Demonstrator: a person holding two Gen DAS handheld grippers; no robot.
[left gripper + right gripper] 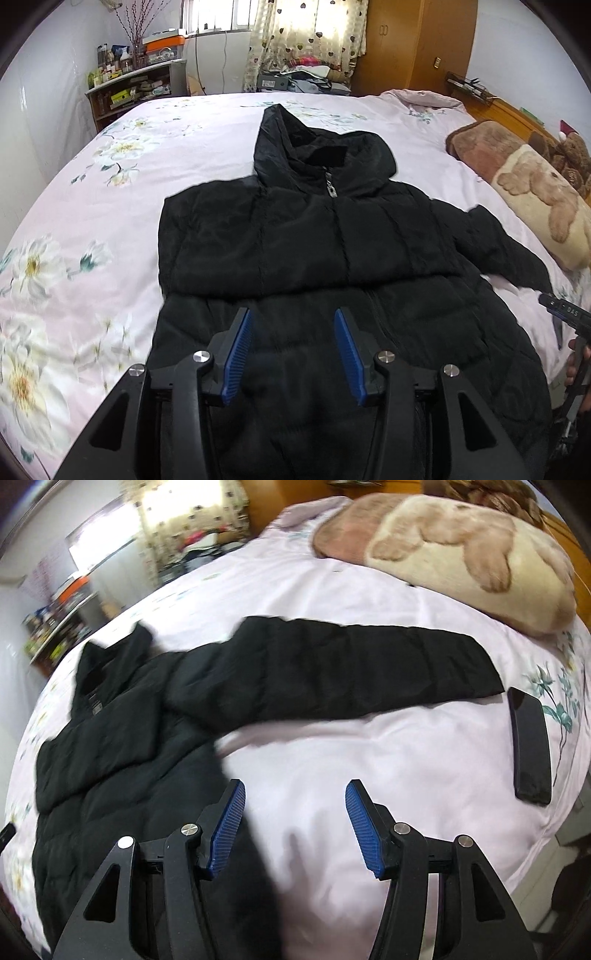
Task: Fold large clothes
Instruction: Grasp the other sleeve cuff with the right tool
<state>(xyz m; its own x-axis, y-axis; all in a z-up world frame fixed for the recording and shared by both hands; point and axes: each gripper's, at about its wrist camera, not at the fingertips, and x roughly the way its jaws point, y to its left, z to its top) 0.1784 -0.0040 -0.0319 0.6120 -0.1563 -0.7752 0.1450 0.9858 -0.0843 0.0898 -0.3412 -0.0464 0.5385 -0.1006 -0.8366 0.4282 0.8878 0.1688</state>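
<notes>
A black hooded puffer jacket (314, 258) lies front-up on the bed, zipped, hood pointing away. Its left sleeve is folded across the chest. Its other sleeve (332, 664) stretches out flat to the right on the sheet. My left gripper (293, 325) is open and empty, hovering over the jacket's lower front. My right gripper (295, 797) is open and empty, above the sheet at the jacket's right edge, below the outstretched sleeve. The right gripper's tip also shows at the left wrist view's right edge (561, 308).
The bed has a pink floral sheet (92, 221). A bear-print blanket roll (461, 554) lies by the wooden headboard. A black phone (530, 746) lies on the sheet right of the sleeve's cuff. A cluttered shelf (133, 88) stands beyond the bed's far left corner.
</notes>
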